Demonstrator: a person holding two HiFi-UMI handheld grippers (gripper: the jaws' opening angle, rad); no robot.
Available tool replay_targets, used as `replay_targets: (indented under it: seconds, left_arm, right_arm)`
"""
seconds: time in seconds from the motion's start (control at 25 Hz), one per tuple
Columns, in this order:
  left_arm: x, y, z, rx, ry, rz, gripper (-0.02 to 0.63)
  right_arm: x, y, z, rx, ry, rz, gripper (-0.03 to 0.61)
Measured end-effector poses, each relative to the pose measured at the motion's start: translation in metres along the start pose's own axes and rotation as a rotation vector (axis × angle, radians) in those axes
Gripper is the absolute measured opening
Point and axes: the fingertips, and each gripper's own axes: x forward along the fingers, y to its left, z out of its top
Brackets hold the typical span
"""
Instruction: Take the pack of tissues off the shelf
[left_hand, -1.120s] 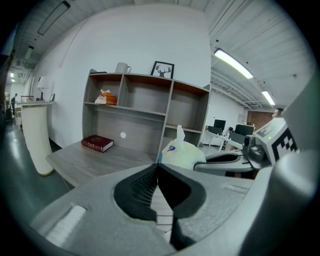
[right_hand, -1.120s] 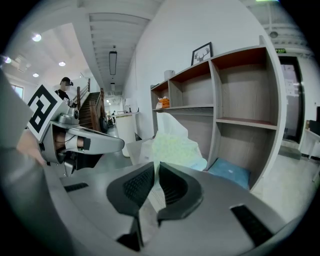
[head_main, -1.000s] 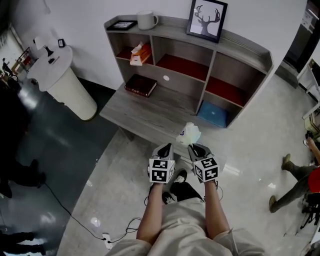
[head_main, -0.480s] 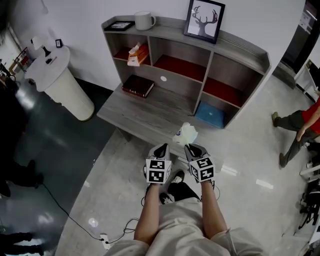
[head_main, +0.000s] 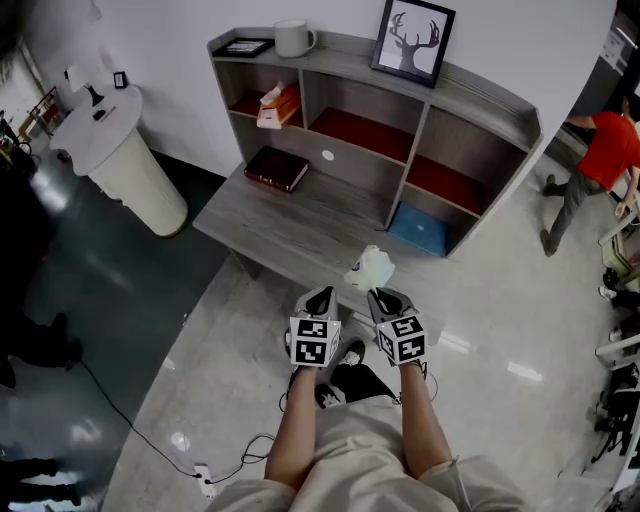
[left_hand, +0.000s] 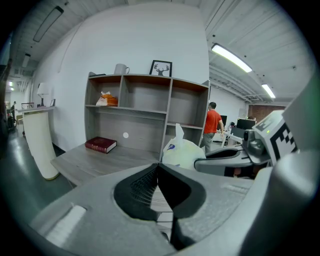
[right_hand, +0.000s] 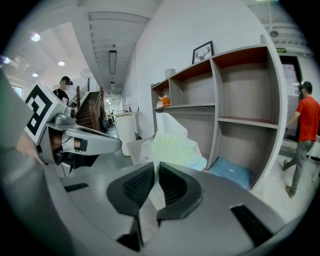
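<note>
My right gripper (head_main: 381, 293) is shut on the wrapper edge of a pale green and white pack of tissues (head_main: 370, 268), held over the front edge of the grey desk (head_main: 290, 235). The right gripper view shows the pack (right_hand: 172, 146) rising just beyond the right gripper (right_hand: 155, 165), its wrapper pinched between the jaws. Beside it on the left, my left gripper (head_main: 325, 293) is shut, and nothing is between its jaws in the left gripper view (left_hand: 158, 164). That view shows the pack (left_hand: 182, 152) to the right. An orange pack of tissues (head_main: 277, 104) lies in the shelf's top left compartment.
The shelf unit (head_main: 430, 110) carries a white mug (head_main: 294, 38), a deer picture (head_main: 412, 40) and a small flat frame (head_main: 244, 47). A red book (head_main: 278, 168) lies on the desk and a blue item (head_main: 425, 227) in the lower right compartment. A white round stand (head_main: 120, 150) is left; a person in red (head_main: 600, 160) is right.
Both grippers and the held pack have stayed where they were. The person in red has walked from the lower right edge to the far right, farther up the picture.
</note>
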Motion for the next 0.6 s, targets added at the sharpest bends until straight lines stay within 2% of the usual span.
replay_targets:
  seconds: [0.6]
  left_arm:
    - [-0.0086,-0.0044,0.0001,0.012,0.001,-0.002,0.009]
  right_arm:
    - [-0.0076,-0.0007,0.0026,-0.002,-0.021,-0.004,0.040]
